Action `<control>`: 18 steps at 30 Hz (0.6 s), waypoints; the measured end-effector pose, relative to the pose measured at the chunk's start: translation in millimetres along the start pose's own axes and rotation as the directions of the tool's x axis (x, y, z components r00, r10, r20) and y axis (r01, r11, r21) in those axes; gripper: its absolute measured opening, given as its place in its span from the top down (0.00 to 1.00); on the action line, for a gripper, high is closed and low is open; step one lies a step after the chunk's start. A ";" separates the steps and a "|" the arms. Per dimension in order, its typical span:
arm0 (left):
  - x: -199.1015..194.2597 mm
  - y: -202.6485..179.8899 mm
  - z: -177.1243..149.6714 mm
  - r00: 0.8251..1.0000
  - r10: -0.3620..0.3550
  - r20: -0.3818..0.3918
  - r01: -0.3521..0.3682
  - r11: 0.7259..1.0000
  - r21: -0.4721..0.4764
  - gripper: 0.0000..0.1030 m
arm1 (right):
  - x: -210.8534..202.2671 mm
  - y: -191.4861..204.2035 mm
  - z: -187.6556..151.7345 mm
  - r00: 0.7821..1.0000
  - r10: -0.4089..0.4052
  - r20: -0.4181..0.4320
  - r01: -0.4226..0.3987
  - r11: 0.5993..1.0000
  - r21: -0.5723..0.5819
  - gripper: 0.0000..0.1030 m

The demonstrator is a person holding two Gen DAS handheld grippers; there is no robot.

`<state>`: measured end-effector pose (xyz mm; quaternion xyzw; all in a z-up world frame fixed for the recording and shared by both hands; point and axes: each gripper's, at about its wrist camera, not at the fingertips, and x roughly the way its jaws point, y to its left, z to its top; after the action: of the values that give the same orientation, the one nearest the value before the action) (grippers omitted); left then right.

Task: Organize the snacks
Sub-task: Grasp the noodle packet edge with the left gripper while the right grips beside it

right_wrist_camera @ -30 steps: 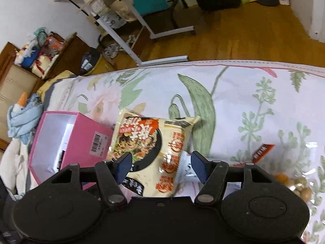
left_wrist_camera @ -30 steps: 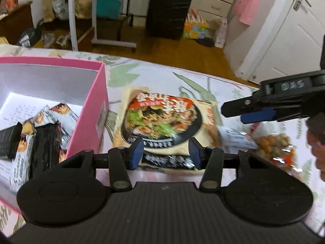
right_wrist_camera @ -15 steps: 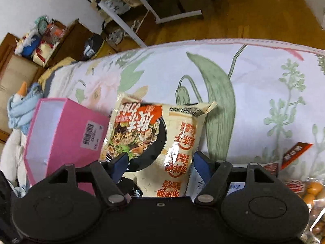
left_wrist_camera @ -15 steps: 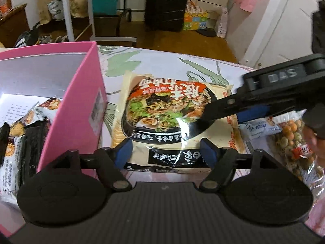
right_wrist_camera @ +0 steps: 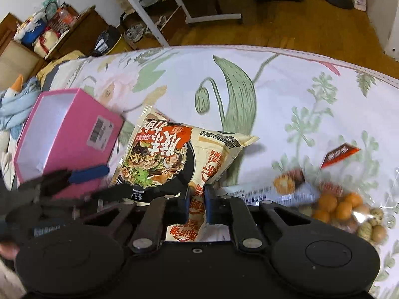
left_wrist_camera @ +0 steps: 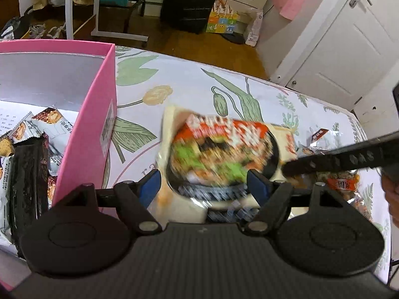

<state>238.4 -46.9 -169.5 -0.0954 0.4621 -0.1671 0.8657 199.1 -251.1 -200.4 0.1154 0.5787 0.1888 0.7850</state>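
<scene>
Noodle packet [right_wrist_camera: 174,159] (red characters, seemingly Chinese).

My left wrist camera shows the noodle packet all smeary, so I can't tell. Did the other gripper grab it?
Observer: Yes. In the right wrist view the right gripper is shut on the noodle packet, pinching it near the end closest to the camera.
Operator: What's on the other side of the pink box?
Observer: A blue cloth with a white, orange-beaked toy bird lies beside the pink box, on the side away from the packet.
</scene>
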 end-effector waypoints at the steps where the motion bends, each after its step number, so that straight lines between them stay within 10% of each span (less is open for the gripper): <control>1: 1.6 -0.3 -0.7 1.000 0.003 0.000 -0.003 1.000 0.002 0.26 | -3.6 -1.9 -2.8 1.000 -0.001 -0.005 0.001 1.000 -0.010 0.87; 8: 18.5 -1.6 -8.9 0.993 -0.059 -0.098 0.058 0.998 -0.019 0.22 | -18.6 -18.6 -20.6 1.000 -0.010 -0.018 0.010 1.000 -0.016 0.86; 12: 33.3 -0.4 -19.2 0.955 -0.202 -0.215 0.185 0.978 -0.099 0.23 | -16.4 -17.5 -29.1 1.000 -0.013 -0.026 0.013 1.000 0.002 0.73; 18: 30.3 -16.7 -27.8 0.968 -0.158 -0.193 0.163 0.987 0.011 0.36 | 1.0 -8.9 -32.9 0.997 -0.025 -0.072 0.030 0.998 0.063 0.49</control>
<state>227.7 -74.1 -202.9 -0.1044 0.5318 -0.2513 0.8020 169.5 -259.9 -214.9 0.1257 0.6136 0.1632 0.7623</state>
